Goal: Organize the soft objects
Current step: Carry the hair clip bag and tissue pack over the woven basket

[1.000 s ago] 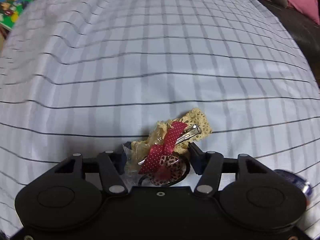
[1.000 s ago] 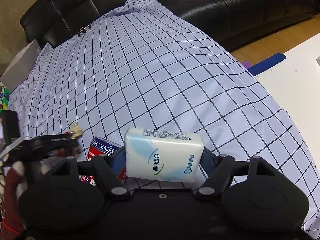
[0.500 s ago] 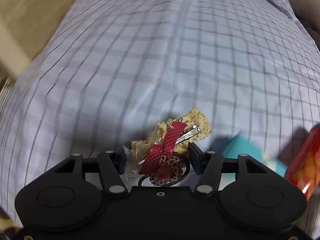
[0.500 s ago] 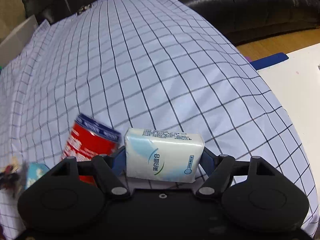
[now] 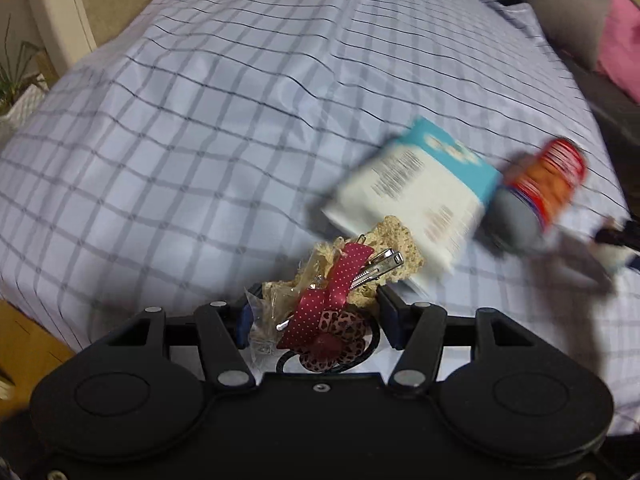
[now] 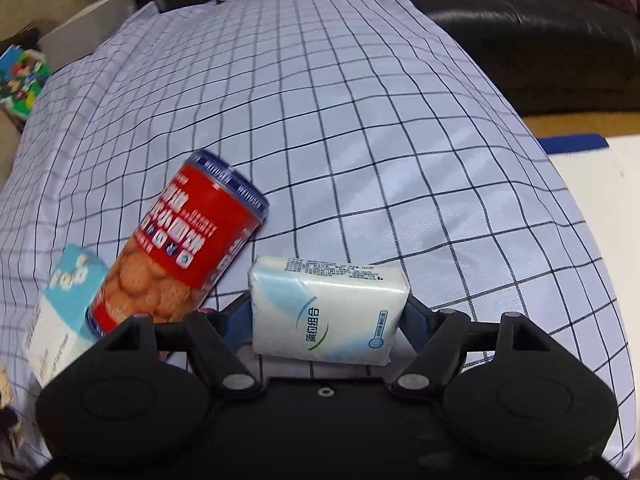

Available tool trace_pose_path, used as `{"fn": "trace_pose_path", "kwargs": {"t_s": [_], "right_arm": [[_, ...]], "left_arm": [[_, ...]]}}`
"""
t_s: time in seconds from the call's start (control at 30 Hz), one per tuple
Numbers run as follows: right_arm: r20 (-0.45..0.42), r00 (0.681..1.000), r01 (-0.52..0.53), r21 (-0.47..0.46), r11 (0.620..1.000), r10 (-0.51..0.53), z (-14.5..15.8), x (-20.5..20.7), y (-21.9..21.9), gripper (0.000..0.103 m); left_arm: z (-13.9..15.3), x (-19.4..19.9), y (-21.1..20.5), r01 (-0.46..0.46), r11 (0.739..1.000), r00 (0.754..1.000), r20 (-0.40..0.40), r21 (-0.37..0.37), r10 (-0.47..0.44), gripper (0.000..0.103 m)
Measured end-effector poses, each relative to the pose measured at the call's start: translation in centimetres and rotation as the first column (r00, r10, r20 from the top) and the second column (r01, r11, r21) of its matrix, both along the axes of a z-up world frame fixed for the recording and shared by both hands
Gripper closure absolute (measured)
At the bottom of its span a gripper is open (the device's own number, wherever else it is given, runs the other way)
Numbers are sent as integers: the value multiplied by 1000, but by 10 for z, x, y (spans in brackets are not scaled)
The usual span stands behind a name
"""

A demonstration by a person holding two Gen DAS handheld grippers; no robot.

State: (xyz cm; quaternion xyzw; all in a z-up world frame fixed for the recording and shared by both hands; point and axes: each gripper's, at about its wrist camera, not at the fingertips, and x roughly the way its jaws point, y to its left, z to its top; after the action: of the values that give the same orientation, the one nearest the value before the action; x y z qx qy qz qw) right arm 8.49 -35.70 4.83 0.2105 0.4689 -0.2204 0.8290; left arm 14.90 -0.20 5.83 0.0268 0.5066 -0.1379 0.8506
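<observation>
A bundle of hair accessories (image 5: 336, 292), with beige crochet lace, a red dotted ribbon bow and a metal clip, is pinched in the left gripper (image 5: 316, 312) above the checked cloth (image 5: 200, 120). Only the right wrist view shows the white plastic-wrapped tissue pack (image 6: 328, 316) clamped in the right gripper (image 6: 328, 320). A red cylindrical biscuit can (image 6: 180, 256) and a blue-and-white carton (image 6: 64, 312) lie beside it.
</observation>
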Motion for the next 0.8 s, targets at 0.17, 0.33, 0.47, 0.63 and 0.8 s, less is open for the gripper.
{"fn": "trace_pose_path", "kwargs": {"t_s": [0.17,0.33,0.47,0.63,0.8], "right_arm": [[50,999,-11,-24,1000,12,-1,-24,19,28],[119,993,-27,4,1000,26,5,-73,50,28],[133,990,-46,-17,999,48,8,-117,82,28],[116,991,-65,3,998,64,10,-159,117,28],[68,993,-104,31,994,102,20,-179,145,28]], "left_arm": [[5,-50,-9,57,998,998,13,-34,-57,47],[4,-88,-17,116,992,993,13,-54,-116,47],[-4,-112,-20,155,987,988,8,-32,-155,47],[-19,-131,-16,201,979,978,-47,-24,-202,47],[-27,-147,-13,241,970,967,-83,-2,-241,47]]}}
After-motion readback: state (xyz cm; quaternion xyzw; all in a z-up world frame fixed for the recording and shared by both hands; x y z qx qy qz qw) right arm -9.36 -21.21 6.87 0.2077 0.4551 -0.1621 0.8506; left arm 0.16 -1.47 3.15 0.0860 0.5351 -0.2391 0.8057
